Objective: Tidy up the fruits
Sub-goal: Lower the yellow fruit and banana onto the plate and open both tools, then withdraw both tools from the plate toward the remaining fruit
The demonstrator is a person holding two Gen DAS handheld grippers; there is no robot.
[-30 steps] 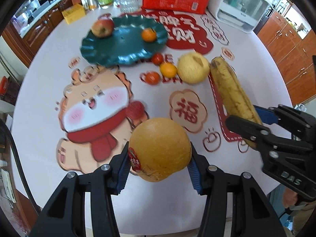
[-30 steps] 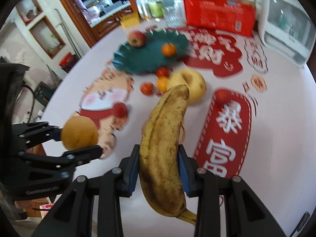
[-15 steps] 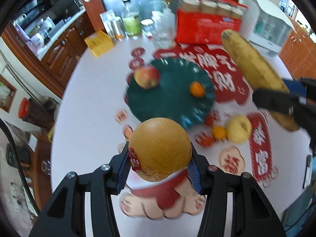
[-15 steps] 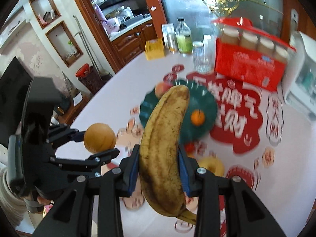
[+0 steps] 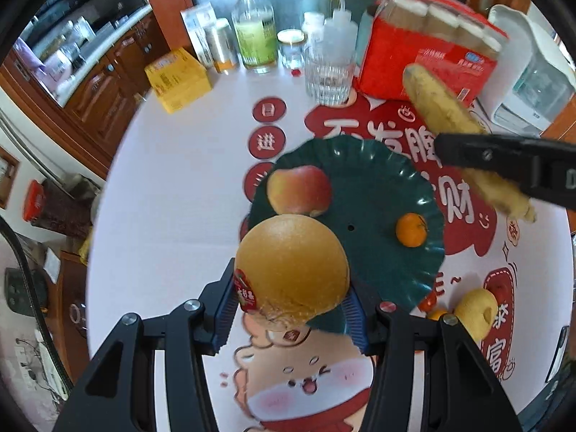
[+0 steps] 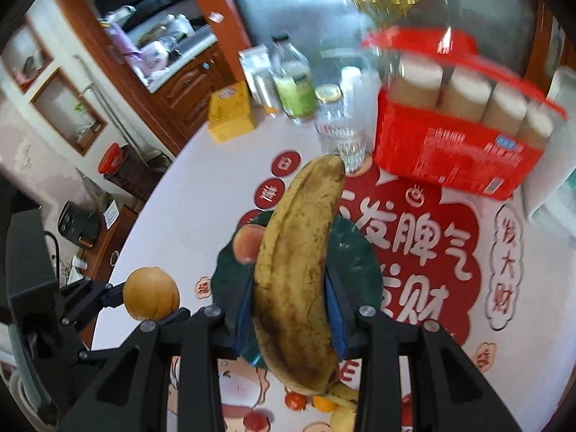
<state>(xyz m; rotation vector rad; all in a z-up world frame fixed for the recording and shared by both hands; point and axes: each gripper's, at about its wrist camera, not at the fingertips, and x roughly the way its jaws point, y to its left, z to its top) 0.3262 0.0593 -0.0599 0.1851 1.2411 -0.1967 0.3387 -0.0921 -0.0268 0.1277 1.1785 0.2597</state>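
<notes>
My left gripper (image 5: 289,309) is shut on a round brown pear (image 5: 291,270) with a red sticker, held above the near left rim of the dark green plate (image 5: 374,194). The plate holds a red apple (image 5: 298,190) and a small orange (image 5: 411,229). My right gripper (image 6: 289,309) is shut on a spotted banana (image 6: 302,273), held above the plate (image 6: 356,252). The banana also shows in the left wrist view (image 5: 453,122), over the plate's far right. The pear shows in the right wrist view (image 6: 151,293).
A yellow pear (image 5: 475,311), a small orange (image 5: 437,314) and a cherry tomato (image 5: 428,300) lie on the table right of the plate. A glass (image 5: 329,72), bottles (image 5: 253,36), a yellow box (image 5: 178,79) and a red carton (image 5: 428,54) stand at the back.
Both grippers have lifted with their fruit and moved forward across the table to the green plate. The plate now lies close below both.
</notes>
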